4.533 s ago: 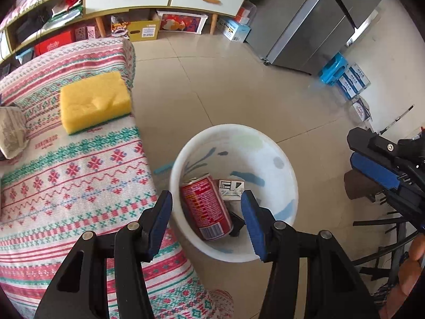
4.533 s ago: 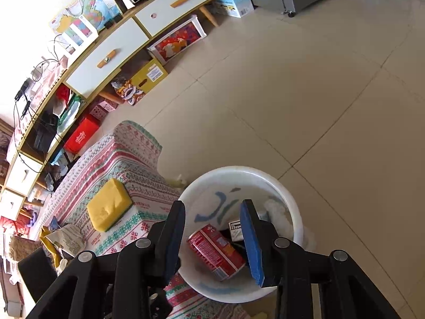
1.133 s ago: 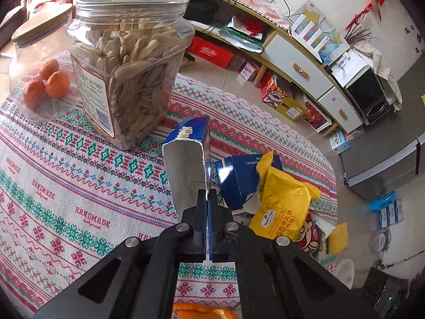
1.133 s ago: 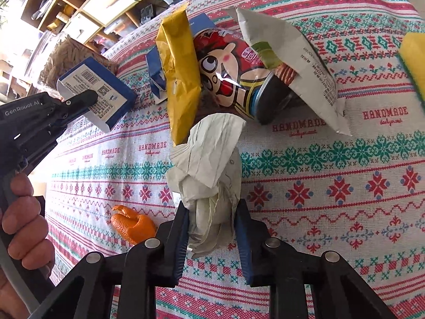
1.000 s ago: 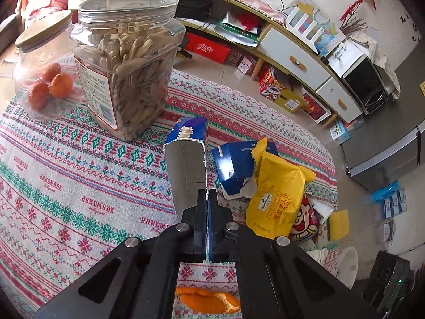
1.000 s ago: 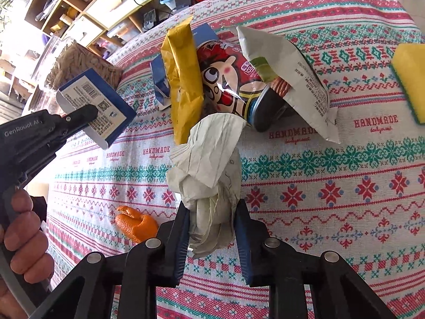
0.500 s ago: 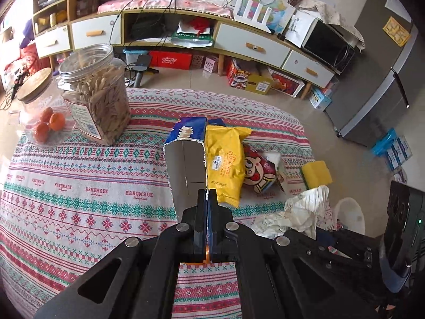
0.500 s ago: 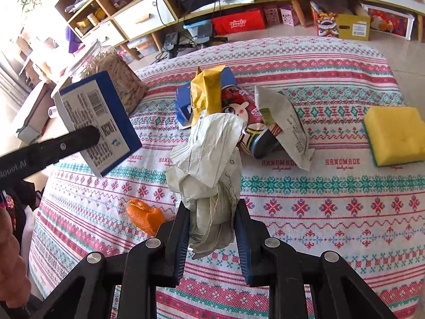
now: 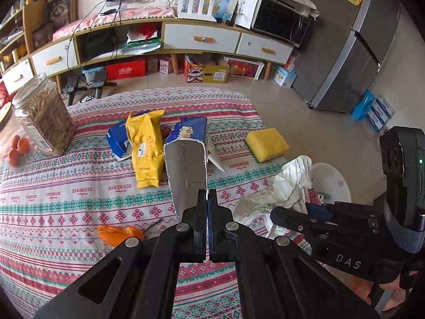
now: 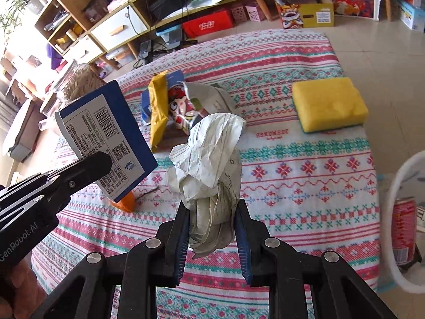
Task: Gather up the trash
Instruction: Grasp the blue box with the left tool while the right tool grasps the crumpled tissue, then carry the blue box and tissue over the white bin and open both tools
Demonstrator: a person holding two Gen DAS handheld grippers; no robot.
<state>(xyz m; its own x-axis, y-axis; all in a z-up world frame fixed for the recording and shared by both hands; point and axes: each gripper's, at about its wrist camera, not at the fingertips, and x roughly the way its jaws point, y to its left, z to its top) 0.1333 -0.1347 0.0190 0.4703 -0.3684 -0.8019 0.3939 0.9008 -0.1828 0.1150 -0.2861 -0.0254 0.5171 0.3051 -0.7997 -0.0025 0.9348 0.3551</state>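
Two tools, both loaded. The left tool (image 9: 206, 199) has its jaws pressed together on the thin wall of a flattened blue carton (image 9: 186, 159), which stands up from the tips, long axis roughly in line with the tool. The right tool (image 10: 212, 218) pinches a crumpled paper wad (image 10: 209, 164), jaws partly spread around its bulk, the wad rising above the tips.

Landmark: the white bin (image 10: 398, 212), on the floor just off the counter's edge. In the right wrist view its rim shows at the far right, with a red can (image 10: 403, 228) inside. In the left wrist view the bin (image 9: 334, 183) lies right of and beyond the carton, partly hidden by the wad (image 9: 287, 186). Judgement: the right tool is nearer the bin, so the wad would likely go in first; the carton has farther to travel toward the right. Both loads hang clear of the counter.

Left on the counter (image 9: 66, 194), well away from the bin: a yellow snack bag (image 9: 146, 148), a second blue box (image 9: 117, 138) under it, a cartoon-printed wrapper (image 10: 180, 109) and an orange peel (image 9: 119, 235). Nearest the bin sits a yellow sponge (image 10: 329, 103). Farthest from it, a jar of seeds (image 9: 45, 117) and a container of small oranges (image 9: 16, 146).

Surface: a patterned woven cloth, red and green bands, slightly rumpled. Room: tiled floor, a low white-drawered cabinet (image 9: 202, 40) with a microwave (image 9: 279, 24), and a grey fridge (image 9: 350, 47).
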